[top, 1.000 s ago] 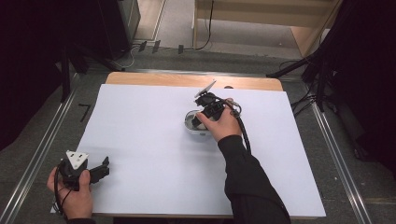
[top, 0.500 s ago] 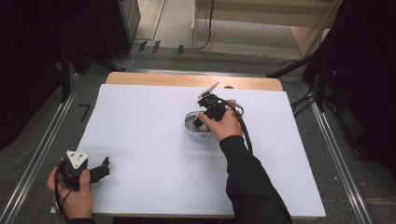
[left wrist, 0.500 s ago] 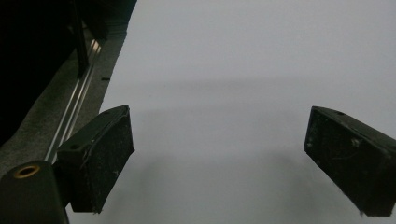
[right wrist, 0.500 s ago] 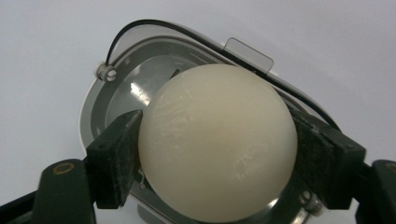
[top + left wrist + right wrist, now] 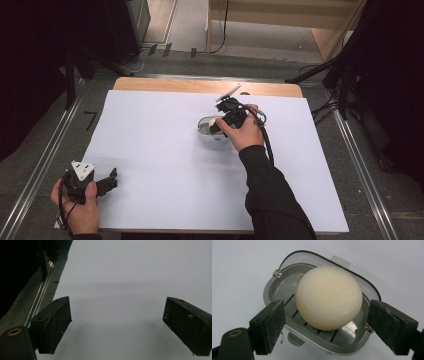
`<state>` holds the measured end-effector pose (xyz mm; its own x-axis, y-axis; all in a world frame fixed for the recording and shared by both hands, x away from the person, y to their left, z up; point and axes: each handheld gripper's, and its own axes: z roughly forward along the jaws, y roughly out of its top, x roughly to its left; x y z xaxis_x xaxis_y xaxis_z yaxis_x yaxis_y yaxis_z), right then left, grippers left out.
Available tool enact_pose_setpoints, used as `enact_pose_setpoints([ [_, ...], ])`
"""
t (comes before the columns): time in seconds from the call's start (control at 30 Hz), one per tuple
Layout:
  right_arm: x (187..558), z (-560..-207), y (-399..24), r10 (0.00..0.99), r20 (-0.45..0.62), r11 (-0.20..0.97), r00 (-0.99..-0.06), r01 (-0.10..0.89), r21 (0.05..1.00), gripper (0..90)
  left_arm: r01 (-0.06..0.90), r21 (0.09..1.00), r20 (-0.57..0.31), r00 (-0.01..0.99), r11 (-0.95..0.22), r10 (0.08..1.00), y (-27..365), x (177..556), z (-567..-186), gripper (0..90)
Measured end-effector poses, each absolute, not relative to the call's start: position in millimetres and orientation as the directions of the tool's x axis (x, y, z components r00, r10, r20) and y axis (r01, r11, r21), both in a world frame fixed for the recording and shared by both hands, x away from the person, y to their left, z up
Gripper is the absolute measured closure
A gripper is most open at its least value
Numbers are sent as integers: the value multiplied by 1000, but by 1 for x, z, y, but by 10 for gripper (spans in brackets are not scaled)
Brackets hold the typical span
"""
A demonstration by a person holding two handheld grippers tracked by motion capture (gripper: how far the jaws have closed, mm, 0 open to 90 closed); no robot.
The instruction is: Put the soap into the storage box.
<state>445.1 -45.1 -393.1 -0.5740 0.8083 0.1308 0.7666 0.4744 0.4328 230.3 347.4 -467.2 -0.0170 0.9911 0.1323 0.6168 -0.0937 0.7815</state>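
We look down on a white tabletop (image 5: 165,150) where a person works with 2 handheld grippers. Our landmark is a grey soap dish (image 5: 287,292) with a slotted floor and a clear hinged lid, sitting on the far middle of the tabletop. A round, cream-coloured soap bar (image 5: 329,298) lies inside the dish, leaning toward one end.

The right gripper (image 5: 325,326) hovers directly over the dish. Its jaws have just been opening; they now stand on either side of the soap, apart from it, gripping nothing. The soap sits between them, resting in the dish.

The left gripper (image 5: 111,181) is well away from the dish, at the near-left corner of the tabletop. Its jaws are spread wide and hold nothing, with bare white surface between them.
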Motion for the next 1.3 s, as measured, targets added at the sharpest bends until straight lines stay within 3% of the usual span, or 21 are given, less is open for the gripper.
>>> enact_pose_setpoints([
  [0.7, 422, -384, -71, 819, 132, 447, -558, 765, 463, 153, 617, 781, 138, -16, -98, 990, 347, 230, -467, 88],
  [1.3, 401, -396, -112, 844, 129, 407, -520, 778, 478, 147, 616, 782, 136, -14, -99, 991, 347, 230, -467, 88],
])
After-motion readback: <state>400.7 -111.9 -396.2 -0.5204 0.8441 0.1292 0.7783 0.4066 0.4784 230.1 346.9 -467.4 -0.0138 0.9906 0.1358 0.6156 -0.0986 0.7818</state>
